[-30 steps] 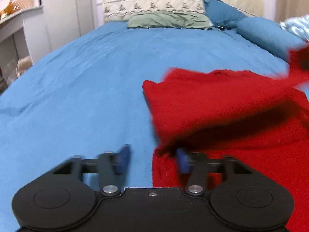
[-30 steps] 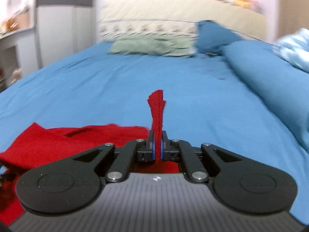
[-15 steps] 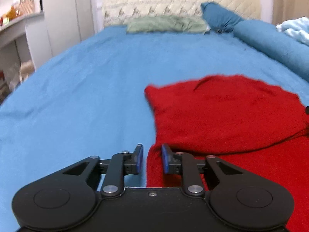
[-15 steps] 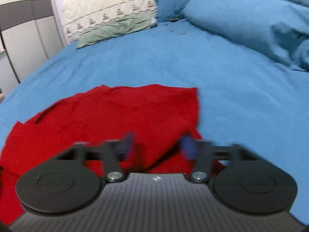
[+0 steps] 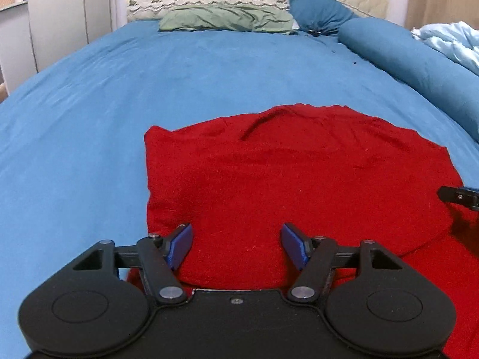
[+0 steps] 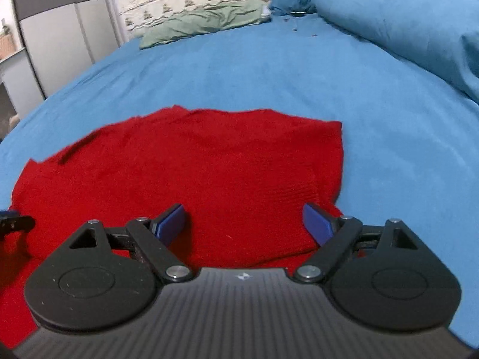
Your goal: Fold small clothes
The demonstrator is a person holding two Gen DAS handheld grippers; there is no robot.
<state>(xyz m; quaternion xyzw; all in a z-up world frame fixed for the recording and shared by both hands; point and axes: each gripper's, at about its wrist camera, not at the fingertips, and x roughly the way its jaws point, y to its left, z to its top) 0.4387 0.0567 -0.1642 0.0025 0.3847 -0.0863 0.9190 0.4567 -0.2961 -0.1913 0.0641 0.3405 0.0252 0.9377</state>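
Red garment [image 5: 299, 176] lies flat on the blue bed [image 5: 194, 68], folded over itself, its long axis running left to right, the folded flap's free edge toward the far side. Left gripper [image 5: 236, 246] hangs over its near left part, jaws spread wide, nothing between them. Right gripper [image 6: 244, 224] sits over the near right part, jaws wide too, empty. Green pillow [image 5: 227, 21] lies far off at the headboard.

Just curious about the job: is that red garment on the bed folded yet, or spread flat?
Folded over, at least once: the red garment has an upper layer whose edge lies over more red cloth near both open grippers.
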